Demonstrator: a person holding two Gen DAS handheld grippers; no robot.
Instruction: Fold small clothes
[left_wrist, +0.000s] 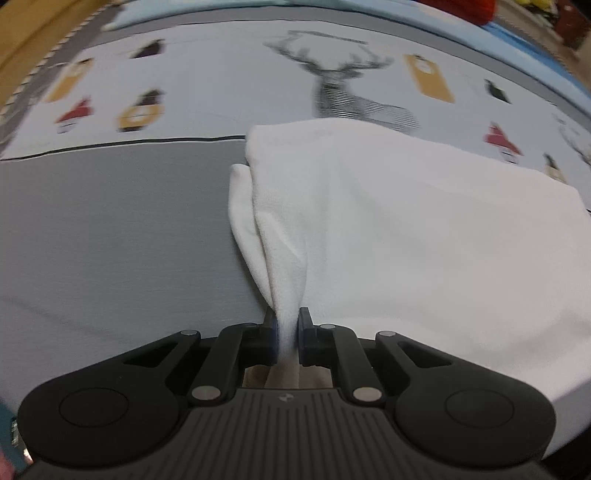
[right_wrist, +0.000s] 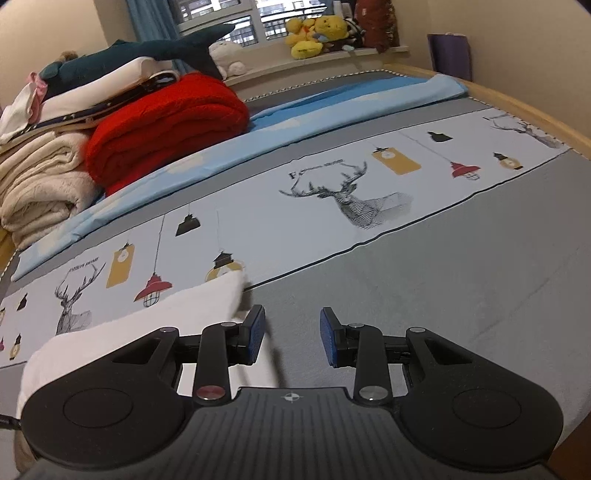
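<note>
A white garment (left_wrist: 406, 229) lies on the grey bed cover, spreading to the right in the left wrist view. My left gripper (left_wrist: 287, 328) is shut on a bunched corner of it, and the cloth rises from the bed into the pads as a narrow twisted strip. In the right wrist view the same white garment (right_wrist: 155, 317) shows at the lower left, partly behind the gripper body. My right gripper (right_wrist: 292, 334) stands open above bare grey cover, with nothing between its blue pads; its left finger sits just beside the garment's edge.
The bed cover (right_wrist: 461, 295) has a pale band printed with deer and lanterns (right_wrist: 347, 199). Folded red (right_wrist: 166, 122) and cream blankets (right_wrist: 40, 184) are stacked at the far left. A blue sheet (right_wrist: 332, 107) runs behind the band. Plush toys (right_wrist: 314, 33) line the windowsill.
</note>
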